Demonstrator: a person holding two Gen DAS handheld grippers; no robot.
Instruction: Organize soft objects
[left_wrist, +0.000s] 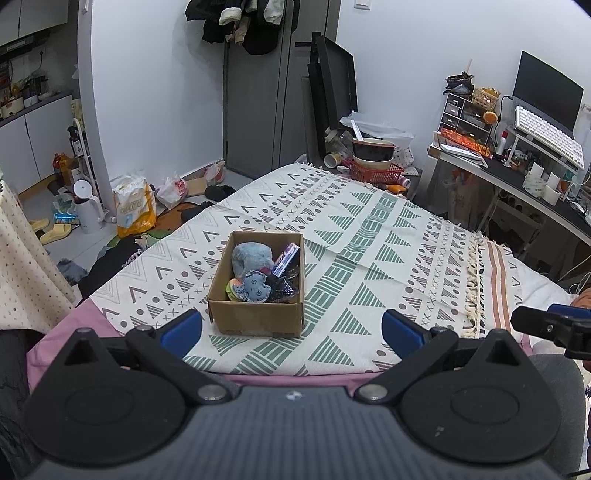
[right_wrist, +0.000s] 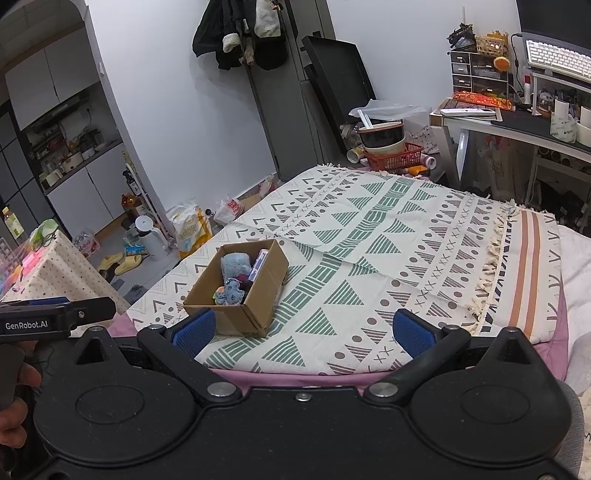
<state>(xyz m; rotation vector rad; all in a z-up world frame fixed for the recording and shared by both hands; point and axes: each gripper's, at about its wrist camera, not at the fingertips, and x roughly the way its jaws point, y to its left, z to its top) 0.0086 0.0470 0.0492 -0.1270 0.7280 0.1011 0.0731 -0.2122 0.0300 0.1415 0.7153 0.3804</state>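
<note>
A brown cardboard box (left_wrist: 255, 317) stands on the patterned blanket (left_wrist: 369, 236) near the bed's front edge; it also shows in the right wrist view (right_wrist: 255, 295). Inside lie a blue-grey plush (left_wrist: 251, 256), a small blue soft toy (left_wrist: 256, 288), a purple-white packet (left_wrist: 286, 258) and dark fabric. My left gripper (left_wrist: 291, 328) is open and empty, just in front of the box. My right gripper (right_wrist: 303, 328) is open and empty, with the box by its left finger (right_wrist: 194, 330). The right gripper's tip shows in the left wrist view (left_wrist: 546, 325).
A desk (left_wrist: 517, 173) with laptop and keyboard stands at right. A red basket (left_wrist: 376, 171) with bowls sits beyond the bed's far end. Bags, slippers and a white jug (left_wrist: 86, 210) litter the floor at left. A dotted tablecloth (right_wrist: 55, 273) is near left.
</note>
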